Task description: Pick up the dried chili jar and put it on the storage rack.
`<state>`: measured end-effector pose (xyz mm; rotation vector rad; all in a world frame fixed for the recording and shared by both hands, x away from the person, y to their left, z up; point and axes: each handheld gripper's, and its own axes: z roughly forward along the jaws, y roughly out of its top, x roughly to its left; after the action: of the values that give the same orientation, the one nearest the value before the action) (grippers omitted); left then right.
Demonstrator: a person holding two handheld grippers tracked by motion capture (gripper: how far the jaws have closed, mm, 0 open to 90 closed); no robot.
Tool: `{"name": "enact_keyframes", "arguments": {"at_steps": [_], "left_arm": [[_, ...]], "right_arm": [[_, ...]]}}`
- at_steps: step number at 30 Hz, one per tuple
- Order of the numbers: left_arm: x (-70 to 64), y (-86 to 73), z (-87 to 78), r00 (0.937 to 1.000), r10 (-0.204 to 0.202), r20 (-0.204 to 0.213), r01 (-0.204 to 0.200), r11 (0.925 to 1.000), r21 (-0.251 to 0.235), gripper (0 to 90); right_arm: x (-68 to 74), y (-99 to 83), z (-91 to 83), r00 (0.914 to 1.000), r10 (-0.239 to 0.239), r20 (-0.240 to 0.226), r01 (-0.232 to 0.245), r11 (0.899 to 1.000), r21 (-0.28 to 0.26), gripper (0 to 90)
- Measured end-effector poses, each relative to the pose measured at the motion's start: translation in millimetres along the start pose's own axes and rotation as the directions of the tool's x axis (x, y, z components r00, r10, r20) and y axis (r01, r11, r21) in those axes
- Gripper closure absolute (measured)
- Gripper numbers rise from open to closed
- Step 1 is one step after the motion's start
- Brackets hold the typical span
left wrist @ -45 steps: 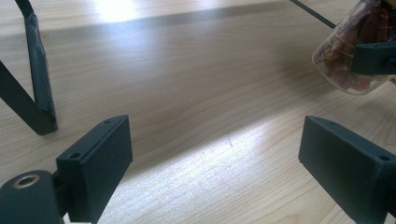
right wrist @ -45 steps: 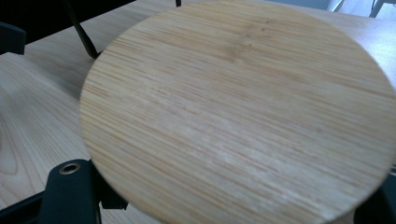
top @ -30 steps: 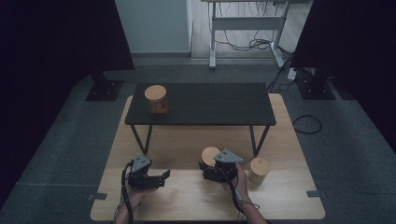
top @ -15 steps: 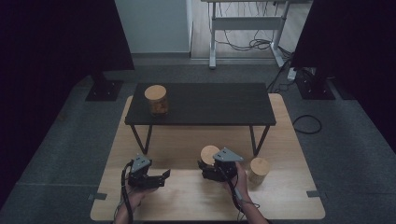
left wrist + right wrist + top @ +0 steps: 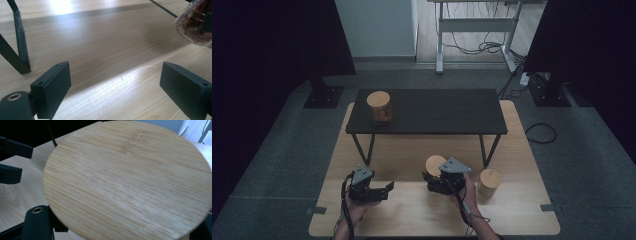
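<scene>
The right gripper (image 5: 435,179) pinches the jar with the wooden lid (image 5: 435,165) near the bottom middle of the high view and has lifted it a little since a moment ago, while the left gripper (image 5: 384,190) waits, jaws spread wide.

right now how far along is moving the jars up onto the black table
One jar already stands on the black table. The right gripper is shut on a second jar, which hangs tilted off the wooden board in the left gripper view. A third jar waits on the board beside it. The left gripper is open and holds nothing.
</scene>
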<state>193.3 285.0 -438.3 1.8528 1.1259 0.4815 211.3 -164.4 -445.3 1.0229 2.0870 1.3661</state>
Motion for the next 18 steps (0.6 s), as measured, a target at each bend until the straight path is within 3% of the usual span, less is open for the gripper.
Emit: {"name": "enact_keyframes", "arguments": {"at_steps": [18], "left_arm": [[0.0,-0.1,-0.5,1.0,-0.001,-0.001,0.001,1.0,-0.001,9.7]], "right_arm": [[2.2,5.2,-6.1,0.9999,-0.009,-0.012,0.009,1.0,-0.013,24.1]]}}
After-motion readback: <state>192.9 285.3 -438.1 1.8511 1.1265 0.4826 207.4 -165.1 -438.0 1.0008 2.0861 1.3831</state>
